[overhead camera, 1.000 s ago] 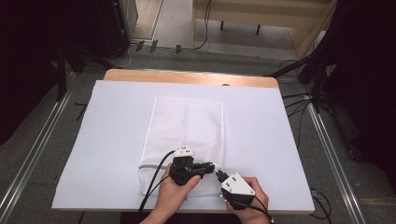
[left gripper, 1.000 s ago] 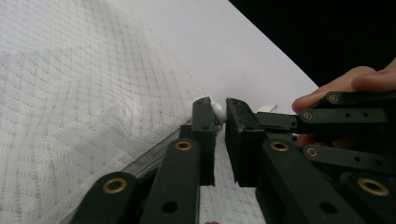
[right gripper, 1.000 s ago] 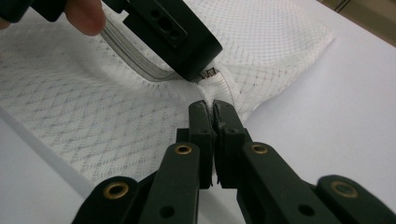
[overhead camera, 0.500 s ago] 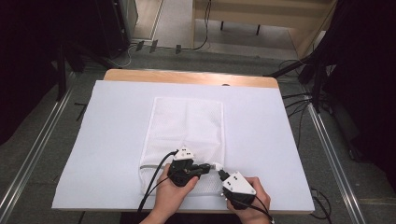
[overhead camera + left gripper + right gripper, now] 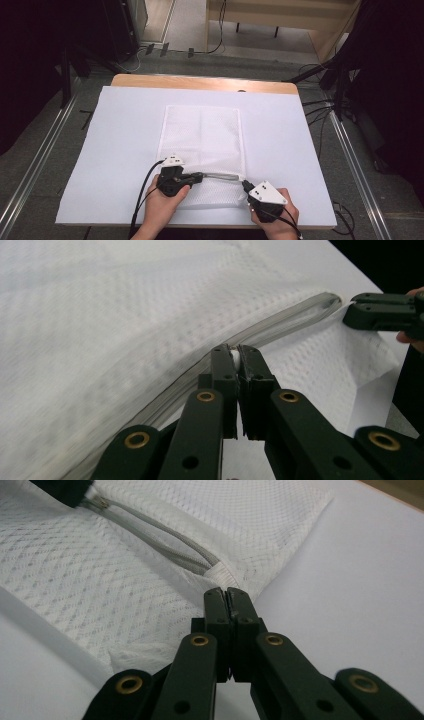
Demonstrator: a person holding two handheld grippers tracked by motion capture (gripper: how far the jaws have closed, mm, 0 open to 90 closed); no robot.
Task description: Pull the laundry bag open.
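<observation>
left gripper view has the left gripper [image 5: 234, 357] clenched on the mesh bag's [image 5: 115, 325] zipper pull [image 5: 234, 358]; right gripper [image 5: 228, 600] pinches its corner.

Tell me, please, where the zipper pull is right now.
In the left gripper view, the zipper pull sits pinched in the left tongs, on the mesh bag's near edge.

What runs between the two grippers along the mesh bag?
In the high view, the grey zipper of the white mesh bag spans the stretch from the left gripper to the right gripper, partly open.

Black grippers [image 5: 200, 176] with brass-coloured rivets on the fingers [image 5: 222, 375], grey triangular plates, seemingly black cables.
</observation>
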